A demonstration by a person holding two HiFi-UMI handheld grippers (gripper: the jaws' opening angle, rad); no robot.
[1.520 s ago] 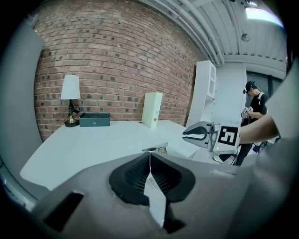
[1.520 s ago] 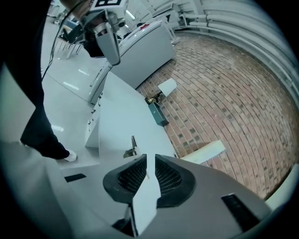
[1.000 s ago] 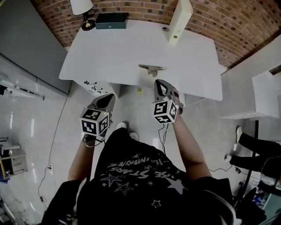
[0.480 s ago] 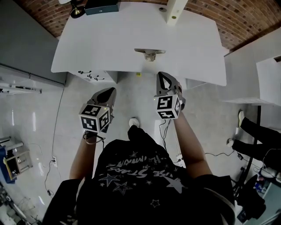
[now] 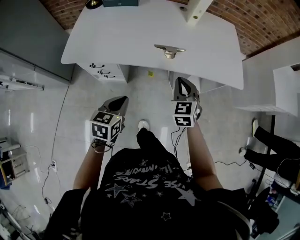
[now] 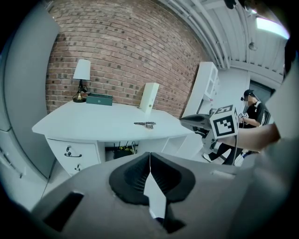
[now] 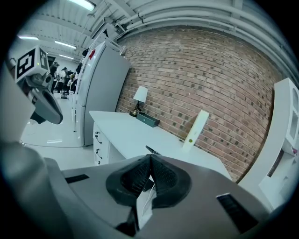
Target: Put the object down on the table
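Observation:
A small metal object [image 5: 169,49] lies flat on the white table [image 5: 117,42], near its front edge; the left gripper view shows it too [image 6: 145,124]. Neither gripper touches it. In the head view both are over the floor, short of the table. My left gripper [image 5: 123,99] is shut with nothing in it, and its jaws meet in its own view [image 6: 150,158]. My right gripper [image 5: 182,80] is also shut and empty, pointing at the table below the object; its jaws are together [image 7: 150,158].
At the table's back stand a lamp [image 6: 82,79], a dark green box [image 6: 99,99] and an upright white binder [image 5: 198,9]. Drawers [image 5: 104,72] sit under the table's left side. A white shelf unit [image 5: 286,93] and a person's legs [image 5: 274,152] are at the right.
Both grippers have drawn back from the table's front edge, which now lies farther ahead of them. The metal object has stayed where it was on the table.

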